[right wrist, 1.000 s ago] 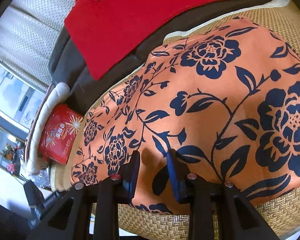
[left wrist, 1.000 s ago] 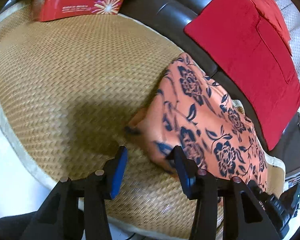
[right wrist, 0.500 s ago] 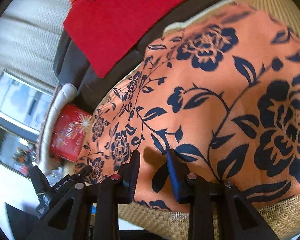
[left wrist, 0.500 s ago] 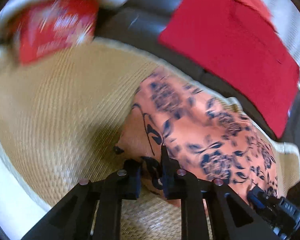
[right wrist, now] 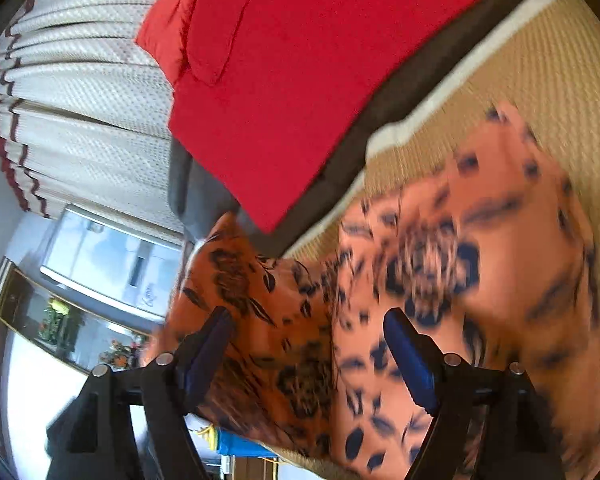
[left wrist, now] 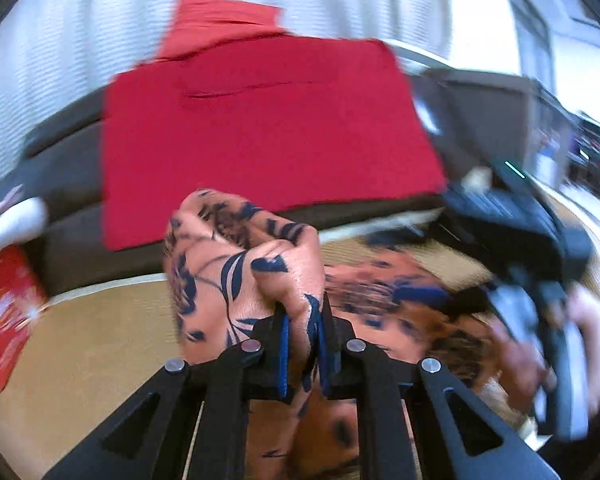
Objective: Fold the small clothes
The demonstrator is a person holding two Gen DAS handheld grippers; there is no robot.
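An orange garment with dark blue flowers (left wrist: 236,272) lies on a woven straw mat (left wrist: 100,344). My left gripper (left wrist: 302,332) is shut on a bunched edge of it and holds that edge lifted above the mat. In the right wrist view the same garment (right wrist: 480,280) spreads over the mat (right wrist: 540,80), with a raised fold at left. My right gripper (right wrist: 308,336) is open, its blue fingers (right wrist: 408,352) apart over the cloth. The right gripper also shows blurred in the left wrist view (left wrist: 540,264), at right.
A red cushion (left wrist: 260,128) leans on the dark sofa back (left wrist: 68,184) behind the mat. A red printed packet (left wrist: 4,312) sits at the far left. White curtains (right wrist: 80,100) and a window (right wrist: 112,256) lie beyond the sofa.
My left gripper closed on the garment's edge and lifted it up and toward the right. My right gripper opened from nearly shut and let go of the cloth.
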